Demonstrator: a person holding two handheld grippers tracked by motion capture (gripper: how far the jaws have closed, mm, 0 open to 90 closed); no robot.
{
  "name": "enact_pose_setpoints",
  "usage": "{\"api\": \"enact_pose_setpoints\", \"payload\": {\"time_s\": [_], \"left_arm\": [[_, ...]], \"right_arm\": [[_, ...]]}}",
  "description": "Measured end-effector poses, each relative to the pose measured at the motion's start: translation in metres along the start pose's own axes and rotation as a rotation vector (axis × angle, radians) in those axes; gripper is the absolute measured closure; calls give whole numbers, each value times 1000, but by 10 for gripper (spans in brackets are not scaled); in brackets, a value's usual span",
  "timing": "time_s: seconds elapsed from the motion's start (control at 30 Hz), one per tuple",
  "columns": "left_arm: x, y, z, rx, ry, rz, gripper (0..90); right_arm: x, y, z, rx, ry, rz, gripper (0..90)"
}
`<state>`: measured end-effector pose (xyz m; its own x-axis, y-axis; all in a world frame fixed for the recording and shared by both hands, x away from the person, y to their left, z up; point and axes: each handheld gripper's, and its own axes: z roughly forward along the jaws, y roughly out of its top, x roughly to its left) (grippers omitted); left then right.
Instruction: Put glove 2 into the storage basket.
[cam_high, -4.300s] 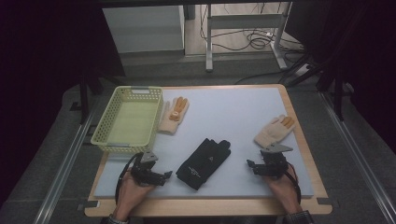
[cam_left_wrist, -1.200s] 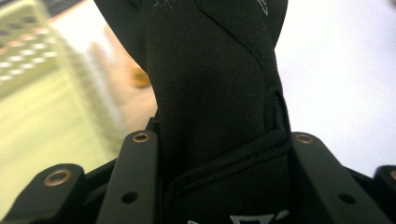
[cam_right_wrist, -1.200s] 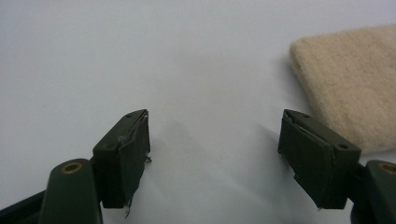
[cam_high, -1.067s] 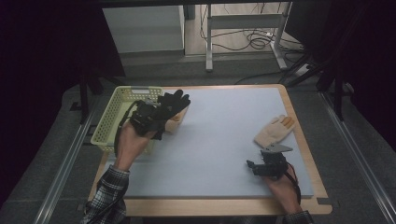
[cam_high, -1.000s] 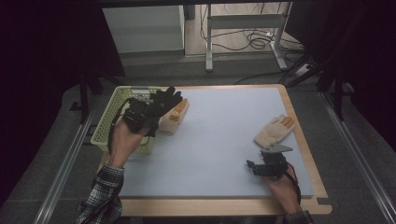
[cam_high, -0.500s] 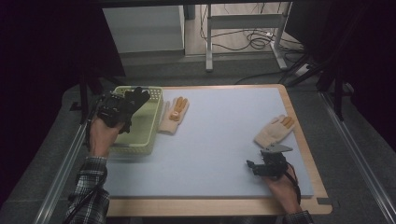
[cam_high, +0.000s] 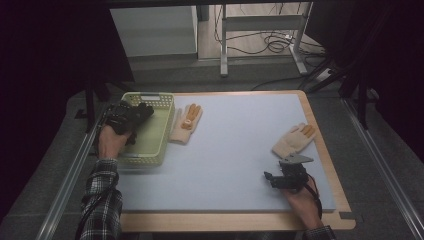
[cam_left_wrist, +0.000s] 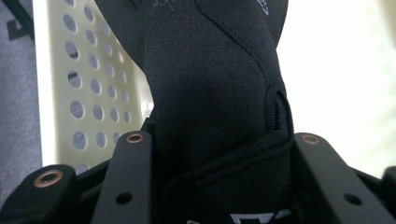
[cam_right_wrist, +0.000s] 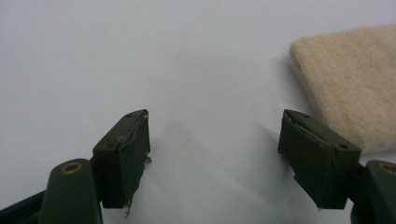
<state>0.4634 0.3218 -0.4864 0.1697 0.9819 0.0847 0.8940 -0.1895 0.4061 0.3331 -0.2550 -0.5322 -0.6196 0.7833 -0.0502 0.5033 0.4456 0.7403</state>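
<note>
A person works at a table (cam_high: 225, 150) covered by a pale blue mat, seen from above, holding a gripper in each hand.

The left gripper (cam_high: 131, 116) sits at about ten o'clock on the table, over the left wall of a pale green perforated basket (cam_high: 161, 131). A black glove (cam_high: 141, 111) hangs between its jaws, reaching over the basket's inside. In the left gripper view the black glove (cam_left_wrist: 215, 93) fills the gap between the two black jaws; they have just been opening a little, yet both still touch the fabric, so the glove is gripped. Behind it stand the basket's holed wall (cam_left_wrist: 88, 93) and its pale floor.

Just to the right of the basket, at about eleven o'clock, a cream glove with orange fingertips (cam_high: 186, 122) lies flat on the mat.

The right gripper (cam_high: 287, 178) rests low over the mat at about four o'clock, held by the person's right hand (cam_high: 302, 202). In the right gripper view its jaws stand wide apart with nothing between them, above bare mat. A second cream glove (cam_high: 294, 140) lies just beyond it at about three o'clock, its cuff (cam_right_wrist: 350, 79) close to the right-hand jaw.
</note>
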Motion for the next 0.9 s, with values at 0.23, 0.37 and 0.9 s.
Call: {"api": "enact_pose_setpoints", "payload": {"time_s": [0.23,0.37,0.9], "left_arm": [[4,-3,14,94,42,20,308],[8,-3,7,87,-54,-8,114],[-17,-19,-55,-211,-224,82,26]], "right_arm": [[0,0,0,0,0,0,246],[0,0,0,0,0,-1,245],[0,0,0,1,-1,-1,246]]}}
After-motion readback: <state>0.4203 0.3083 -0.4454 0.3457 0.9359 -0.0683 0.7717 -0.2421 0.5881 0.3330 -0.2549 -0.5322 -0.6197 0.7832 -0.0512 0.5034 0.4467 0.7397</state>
